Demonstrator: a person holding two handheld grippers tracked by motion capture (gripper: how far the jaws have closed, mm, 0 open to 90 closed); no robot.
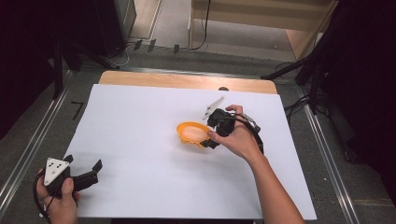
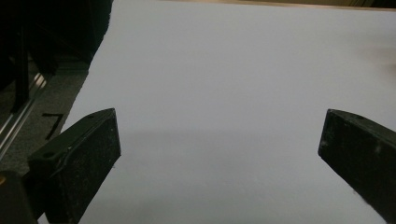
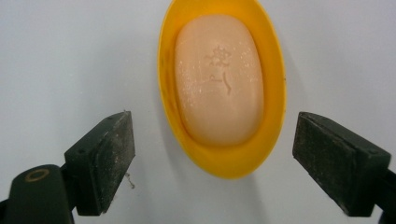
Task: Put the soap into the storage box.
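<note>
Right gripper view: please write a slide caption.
Open right gripper facing a soap bar in a yellow dish.

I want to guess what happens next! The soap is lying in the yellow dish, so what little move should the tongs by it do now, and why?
Probably back the right tongs away a little. They stand open, touching neither the soap nor the yellow dish that holds it, so nothing seems left to grip.

Left gripper [image 1: 84, 169]: black body, grey three-cornered plate on top with dark dots, black cable trailing behind. Right gripper [image 1: 204, 136]: black, matching grey plate, black cable. Jaws: black wedge blocks, scuffed, dust-flecked pads [image 3: 119, 156]; brass-ringed screw hole below one. Forearms bare, no sleeves.
</note>
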